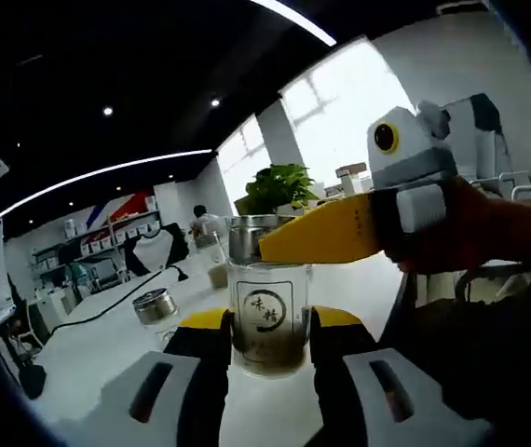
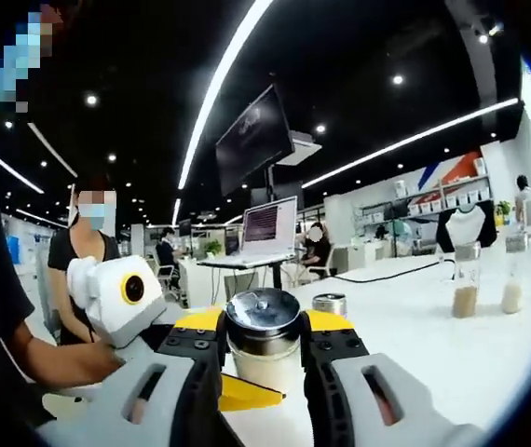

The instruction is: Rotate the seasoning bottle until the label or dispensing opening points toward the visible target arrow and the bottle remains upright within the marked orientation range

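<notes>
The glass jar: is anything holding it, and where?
Yes. The left gripper clamps the seasoning bottle around its glass body; the right gripper grips its metal lid.

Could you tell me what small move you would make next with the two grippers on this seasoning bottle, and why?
Probably a gentle twist of the lid end with the right gripper. The left gripper already brackets the seasoning bottle low on its glass body, upright on the white table, and the right one brackets its metal lid. No target arrow is discernible.
</notes>
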